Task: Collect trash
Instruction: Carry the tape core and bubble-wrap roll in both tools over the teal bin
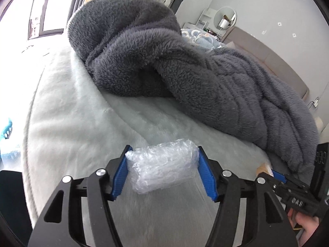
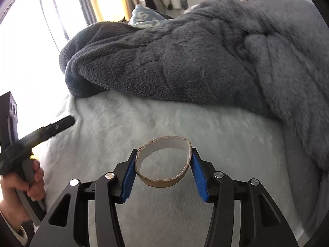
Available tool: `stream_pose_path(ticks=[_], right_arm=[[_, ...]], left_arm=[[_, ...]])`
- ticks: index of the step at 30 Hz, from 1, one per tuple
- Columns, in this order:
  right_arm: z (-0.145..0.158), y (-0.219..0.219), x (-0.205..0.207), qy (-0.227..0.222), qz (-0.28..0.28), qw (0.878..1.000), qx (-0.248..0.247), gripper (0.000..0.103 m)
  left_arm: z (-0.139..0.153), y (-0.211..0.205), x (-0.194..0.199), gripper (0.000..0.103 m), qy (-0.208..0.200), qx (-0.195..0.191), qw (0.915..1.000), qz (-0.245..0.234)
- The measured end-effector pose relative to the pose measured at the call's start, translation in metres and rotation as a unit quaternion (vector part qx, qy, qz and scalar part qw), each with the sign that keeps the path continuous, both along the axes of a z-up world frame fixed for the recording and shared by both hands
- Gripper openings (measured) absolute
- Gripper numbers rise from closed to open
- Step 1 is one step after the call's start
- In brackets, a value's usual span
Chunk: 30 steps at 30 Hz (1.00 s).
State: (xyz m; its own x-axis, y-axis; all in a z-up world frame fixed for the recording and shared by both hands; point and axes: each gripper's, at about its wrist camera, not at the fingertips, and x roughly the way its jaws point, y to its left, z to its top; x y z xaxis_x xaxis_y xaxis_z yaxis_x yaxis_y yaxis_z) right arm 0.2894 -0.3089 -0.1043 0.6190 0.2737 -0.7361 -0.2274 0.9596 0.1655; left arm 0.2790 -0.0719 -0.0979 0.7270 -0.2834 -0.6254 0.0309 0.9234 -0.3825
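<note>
Two pieces of trash in hand. Left gripper (image 1: 162,171) pinching a wad of bubble wrap (image 1: 162,169) just above the pale fleece bed cover (image 1: 82,123); right gripper (image 2: 163,174) clamped on a squashed cardboard ring (image 2: 164,162). No bin visible; dropping off remains.

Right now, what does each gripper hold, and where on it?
Left gripper: bubble wrap wad, clamped at its two ends. Right gripper: cardboard ring, pinched across its outer sides.
</note>
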Motion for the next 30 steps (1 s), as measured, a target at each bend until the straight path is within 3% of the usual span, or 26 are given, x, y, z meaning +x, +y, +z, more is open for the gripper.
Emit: stream_pose_path(ticks=[6,14,30], right_arm=[[0.005,0.002,-0.015,0.008,-0.018,1.0,0.019,0.051],[0.02,0.019,-0.041,-0.002,-0.014,1.0,0.021,0.051],[0.045,0.112,-0.066,-0.011,0.035,0.996,0.087,0.051]], left_arm=[[0.014,0.001,-0.029,0.065,-0.022,0.033,0.9992,-0.01],[0.02,0.018,-0.056,0.065,-0.021,0.071,0.9972,-0.008],[0.004,0.127,-0.096,0.065,0.049,0.072,0.9918,0.094]])
